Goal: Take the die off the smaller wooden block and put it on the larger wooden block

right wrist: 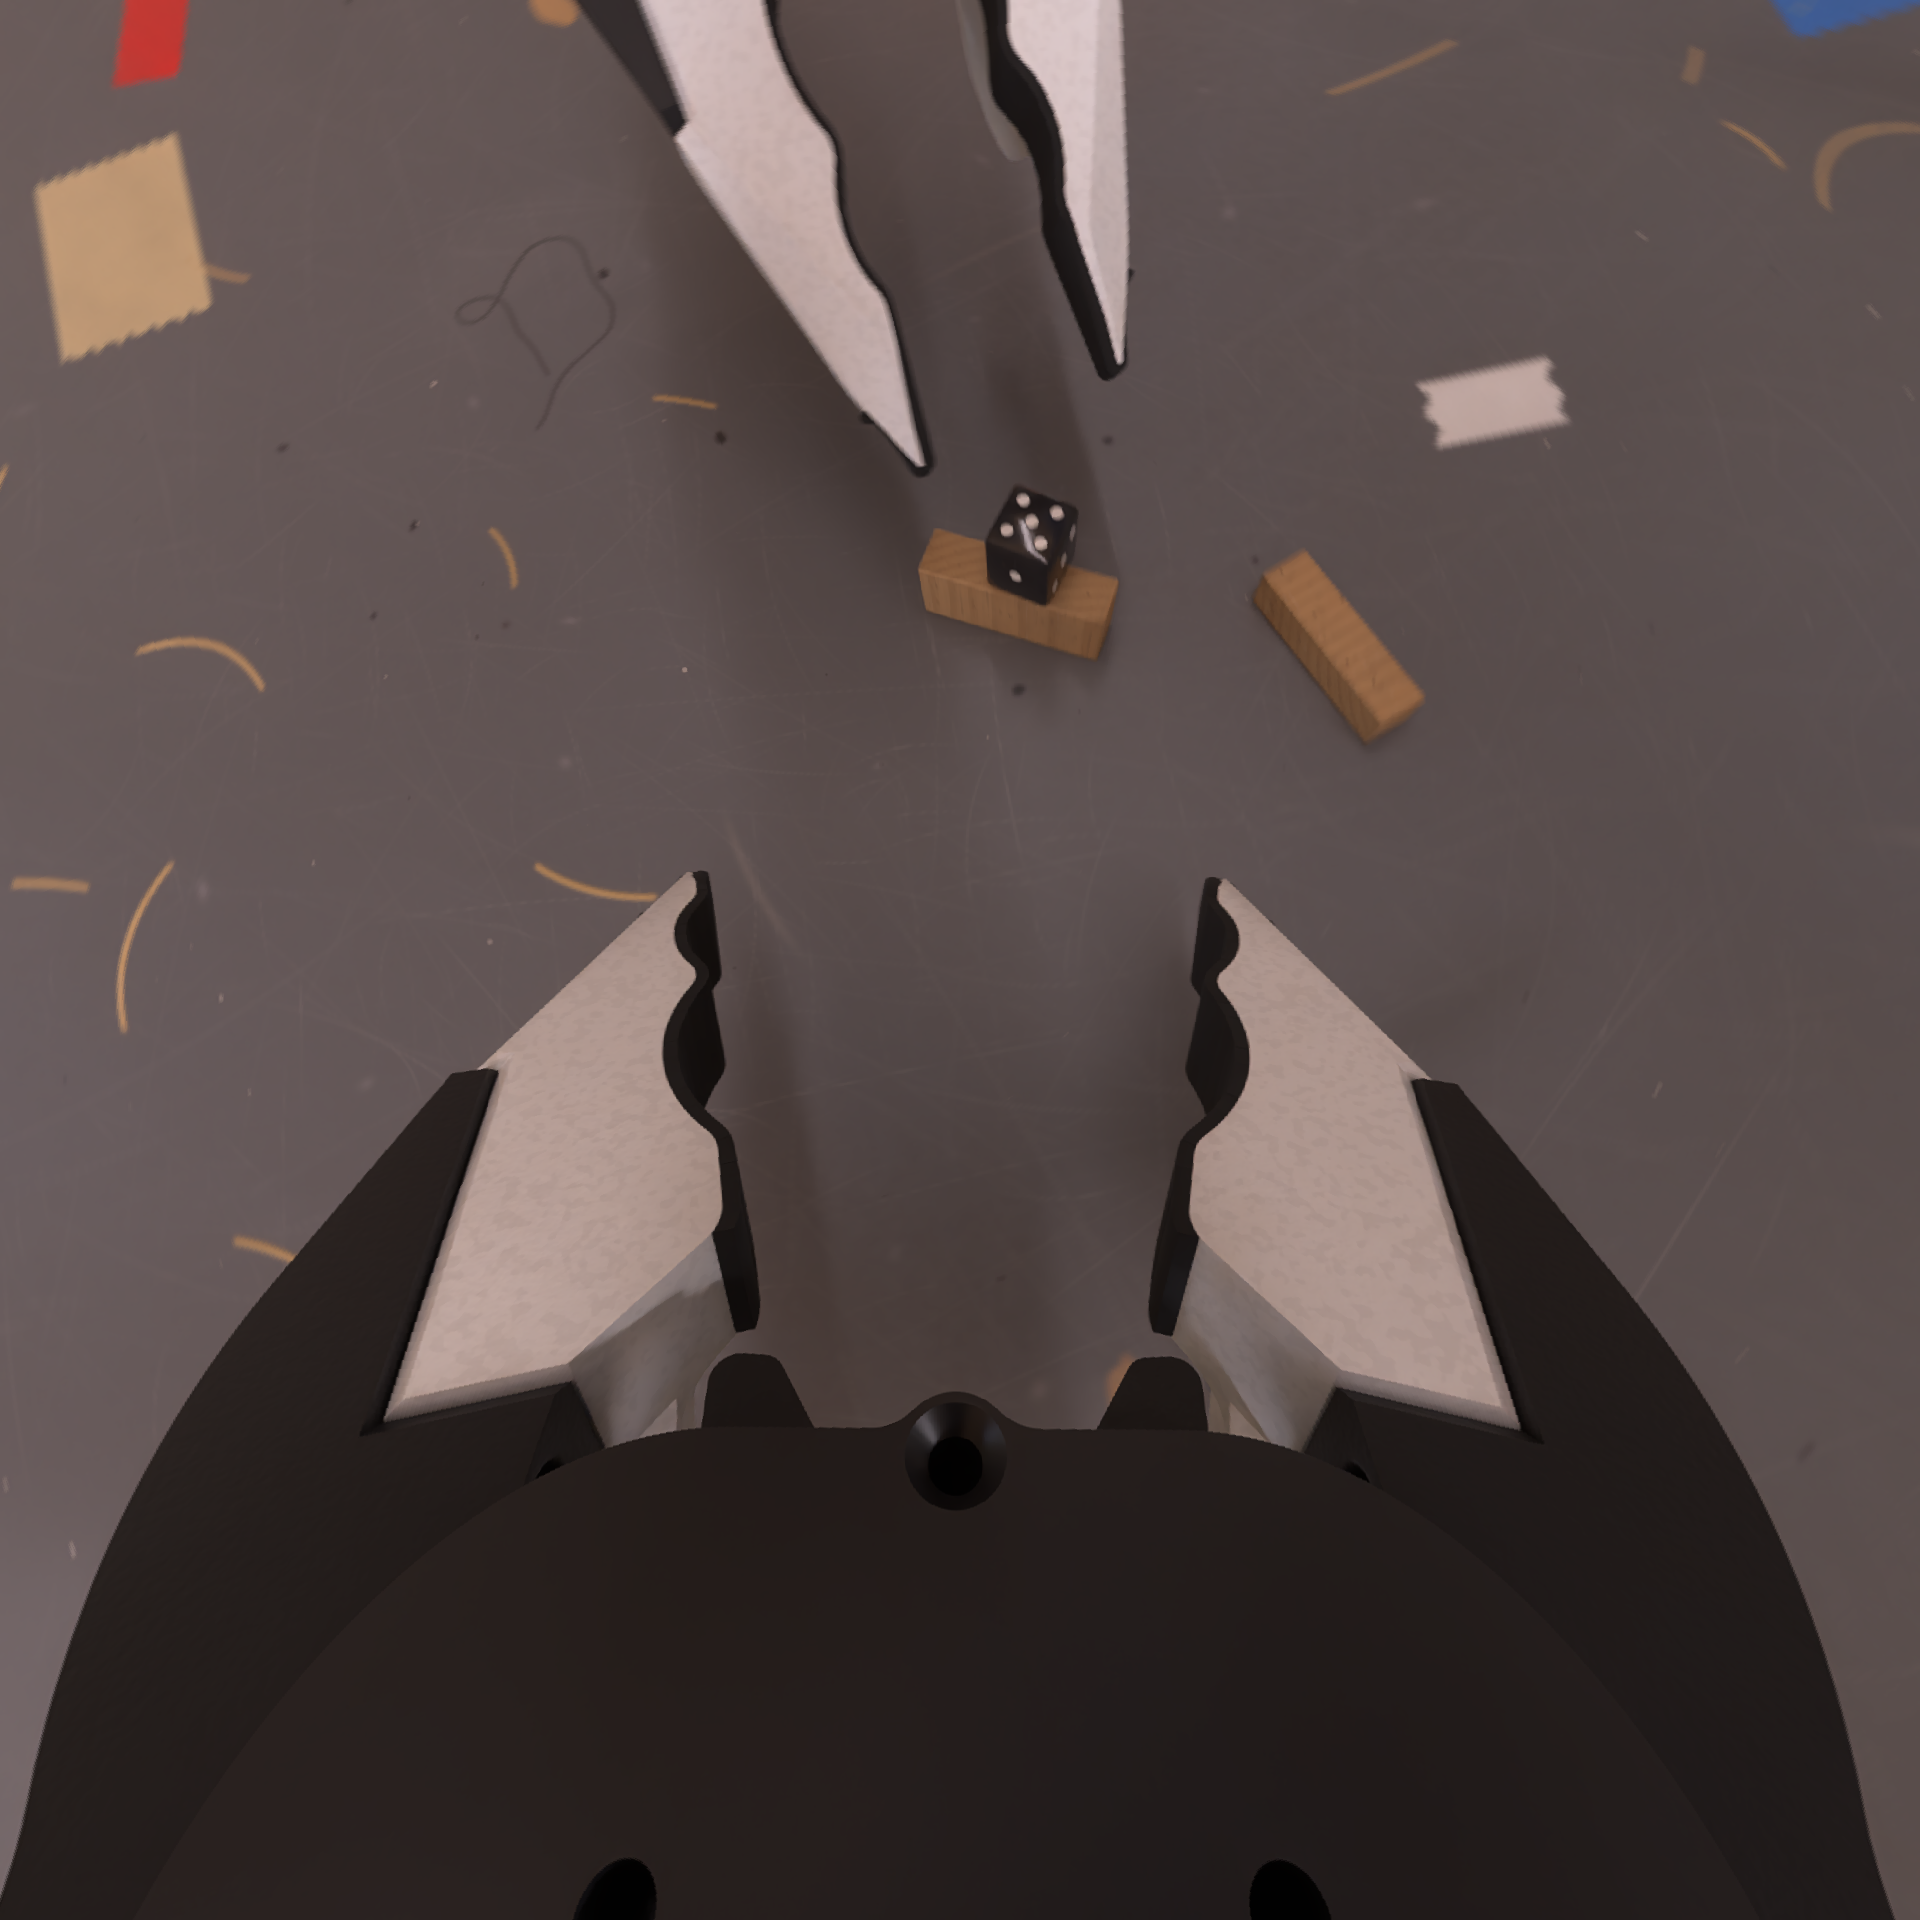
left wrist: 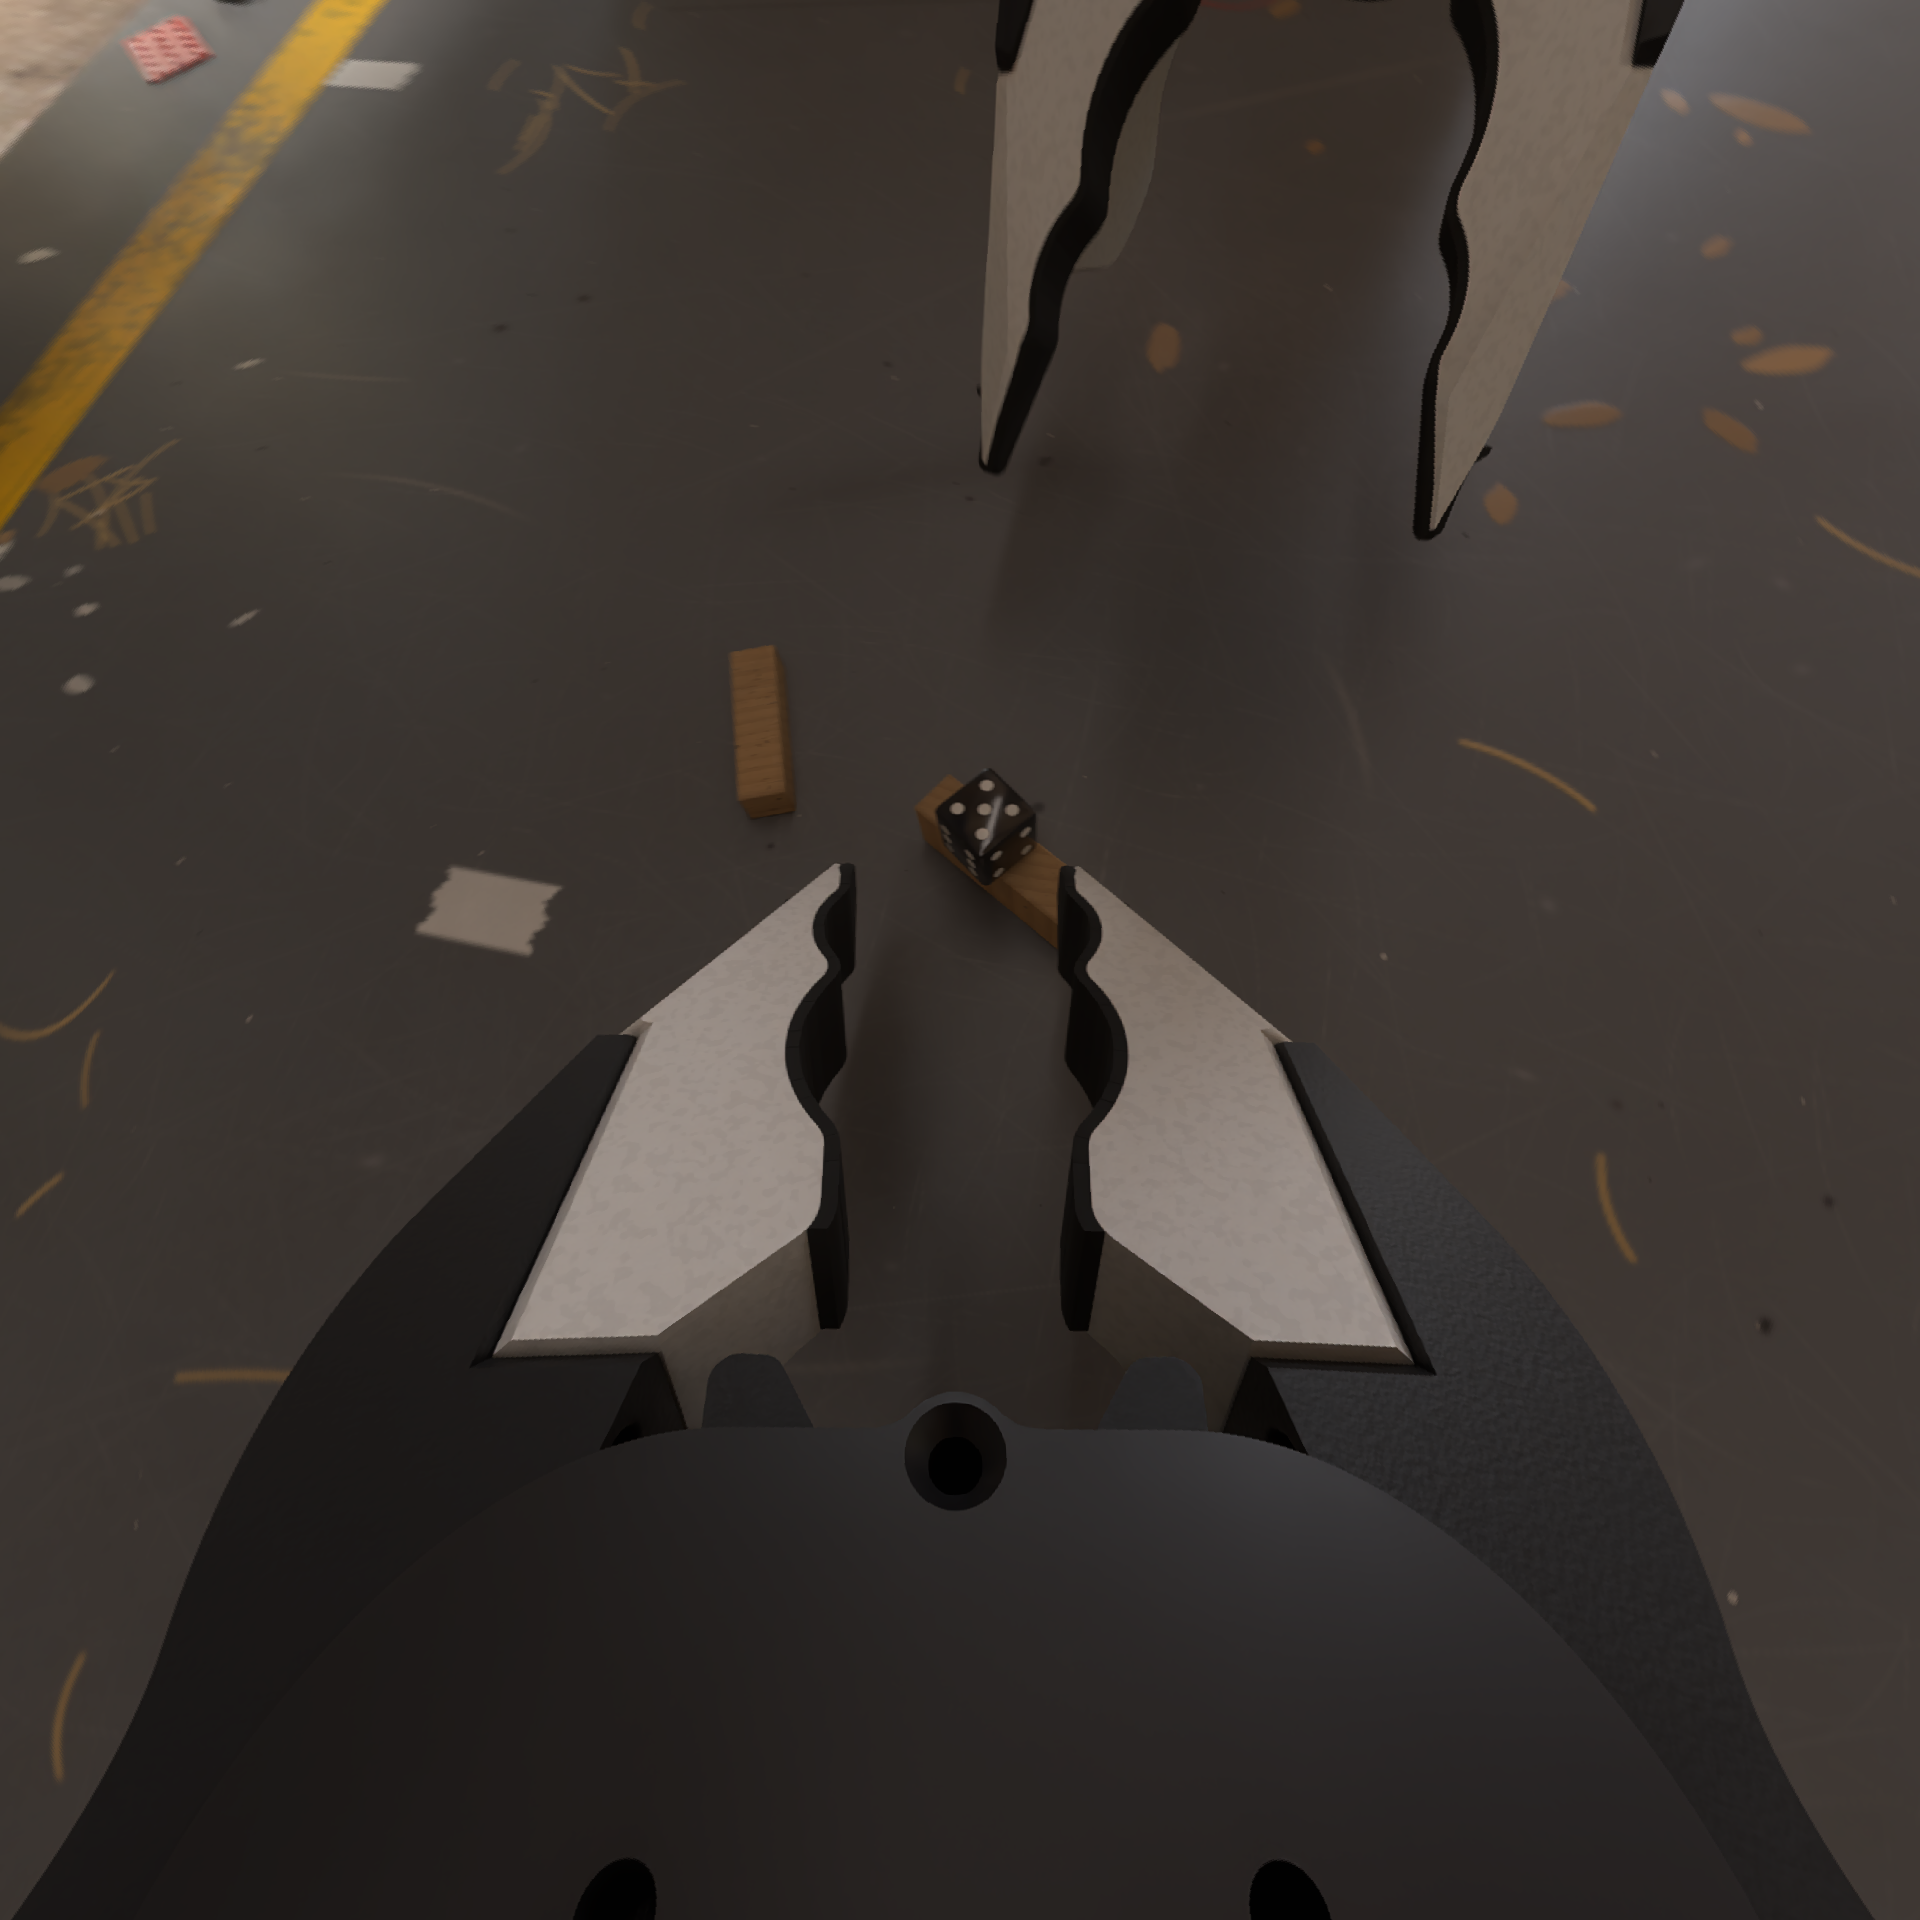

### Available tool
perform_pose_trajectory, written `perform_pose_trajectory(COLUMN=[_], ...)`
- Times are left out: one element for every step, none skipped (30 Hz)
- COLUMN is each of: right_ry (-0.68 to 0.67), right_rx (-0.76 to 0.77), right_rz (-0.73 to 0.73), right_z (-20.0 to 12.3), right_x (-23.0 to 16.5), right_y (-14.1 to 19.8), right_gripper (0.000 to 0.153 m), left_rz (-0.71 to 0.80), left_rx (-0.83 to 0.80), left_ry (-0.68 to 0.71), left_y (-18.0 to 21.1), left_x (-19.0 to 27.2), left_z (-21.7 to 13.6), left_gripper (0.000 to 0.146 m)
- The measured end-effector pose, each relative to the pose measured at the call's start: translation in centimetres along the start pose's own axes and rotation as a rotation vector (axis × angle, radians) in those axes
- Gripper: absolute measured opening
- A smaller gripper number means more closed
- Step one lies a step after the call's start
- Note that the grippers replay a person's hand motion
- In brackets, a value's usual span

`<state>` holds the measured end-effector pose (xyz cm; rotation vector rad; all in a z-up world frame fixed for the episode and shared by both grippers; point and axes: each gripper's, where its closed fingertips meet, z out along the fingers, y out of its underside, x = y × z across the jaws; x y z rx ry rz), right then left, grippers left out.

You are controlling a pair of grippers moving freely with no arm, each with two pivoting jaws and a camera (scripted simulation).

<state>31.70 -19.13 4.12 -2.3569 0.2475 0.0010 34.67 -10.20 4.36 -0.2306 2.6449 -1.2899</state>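
Die [left wrist: 986,822] sits just ahead-right of left gripper [left wrist: 957,871], nearer than right gripper [right wrist: 954,876]; both released, empty.

A workshop: scuffed dark floor [left wrist: 520,416] with a yellow painted line [left wrist: 156,270], tape scraps [right wrist: 1493,401] and paint marks

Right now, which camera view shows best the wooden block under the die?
The right wrist view: the block lies broadside, whole, the die on top. In the left wrist view, the left gripper's finger hides its near end.
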Motion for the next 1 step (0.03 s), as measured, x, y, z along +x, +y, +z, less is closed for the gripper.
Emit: perform_pose_trajectory(right_ry=[0.035], right_rx=[0.020], right_rz=[0.032], right_z=[-0.11], right_x=[-0.23], right_y=[0.38], right_gripper=[0.096], left_rz=[0.020], left_rx=[-0.012], left_ry=[0.023], left_y=[0.07], left_x=[0.24], left_z=[0.16], left_gripper=[0.042])
